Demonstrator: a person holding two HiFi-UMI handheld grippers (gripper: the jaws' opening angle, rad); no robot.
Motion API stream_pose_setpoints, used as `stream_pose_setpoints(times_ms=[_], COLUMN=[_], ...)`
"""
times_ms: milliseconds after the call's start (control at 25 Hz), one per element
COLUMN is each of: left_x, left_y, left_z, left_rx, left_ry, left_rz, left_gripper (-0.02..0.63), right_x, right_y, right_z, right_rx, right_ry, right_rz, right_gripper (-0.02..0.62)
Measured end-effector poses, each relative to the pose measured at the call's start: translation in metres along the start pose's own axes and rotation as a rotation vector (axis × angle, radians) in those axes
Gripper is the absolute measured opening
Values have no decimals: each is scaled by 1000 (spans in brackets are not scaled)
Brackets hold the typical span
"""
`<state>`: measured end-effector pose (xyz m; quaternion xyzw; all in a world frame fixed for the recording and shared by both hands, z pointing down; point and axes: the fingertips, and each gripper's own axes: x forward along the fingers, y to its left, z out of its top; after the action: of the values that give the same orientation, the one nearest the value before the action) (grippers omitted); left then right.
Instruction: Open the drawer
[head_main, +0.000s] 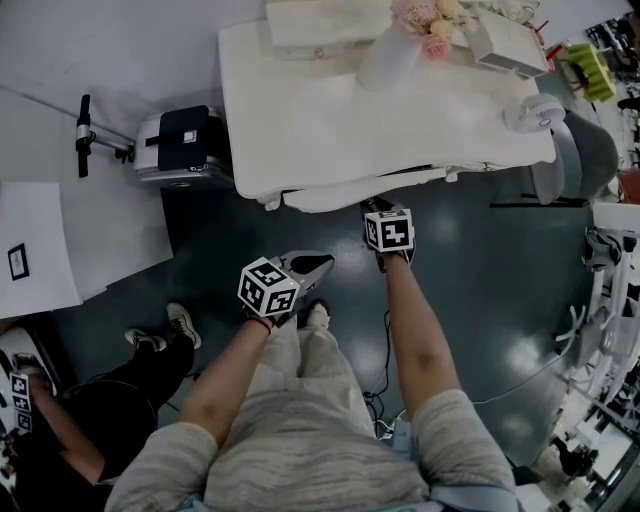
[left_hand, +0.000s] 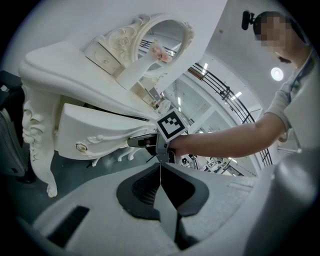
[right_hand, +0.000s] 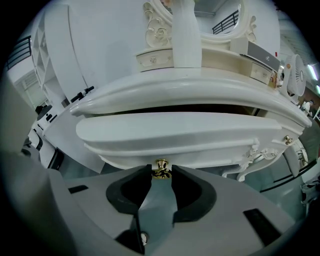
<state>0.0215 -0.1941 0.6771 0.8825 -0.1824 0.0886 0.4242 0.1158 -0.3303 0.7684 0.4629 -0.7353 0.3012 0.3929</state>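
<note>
The drawer (right_hand: 180, 131), judged only partly drawn, is gripped at its six-o'clock knob (right_hand: 161, 166) by the right gripper (right_hand: 161, 173); the left gripper (left_hand: 160, 167) is closed, empty; pulling remains.

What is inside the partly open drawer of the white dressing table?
Only a dark gap shows between the drawer front and the tabletop. The overhanging tabletop covers the interior, so any contents are hidden. The right gripper clamps the gold knob.

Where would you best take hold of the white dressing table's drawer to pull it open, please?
By the small gold knob at the middle of the drawer front, from straight in front: it juts from the smooth curved face, and the right hand-held gripper grips it side to side.
</note>
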Motion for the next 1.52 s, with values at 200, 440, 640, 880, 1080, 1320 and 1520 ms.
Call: stream_pose_setpoints(times_ms=[200, 440, 640, 880, 1080, 1320, 1520], left_x=[2, 5, 7, 9, 11, 13, 14], left_y=[-9, -21, -29, -38, -46, -56, -64], left_z=[-5, -12, -16, -23, -28, -36, -41], left_rx=[1, 7, 14, 20, 23, 25, 32], left_ry=[4, 11, 16, 27, 35, 48, 55], left_rz=[-2, -8, -13, -16, -18, -24, -29], left_gripper=[15, 15, 15, 15, 15, 15, 15], right_x=[-7, -17, -24, -32, -39, -48, -56], right_y=[2, 5, 7, 11, 12, 14, 18], right_z=[-12, -29, -43, -59, -71, -86, -101], right_rx=[-1, -5, -2, -3, 1, 4, 9], right_ry=[11, 24, 30, 39, 48, 56, 65], right_rz=[2, 2, 0, 1, 3, 2, 2], right_gripper=[123, 123, 123, 123, 123, 123, 123])
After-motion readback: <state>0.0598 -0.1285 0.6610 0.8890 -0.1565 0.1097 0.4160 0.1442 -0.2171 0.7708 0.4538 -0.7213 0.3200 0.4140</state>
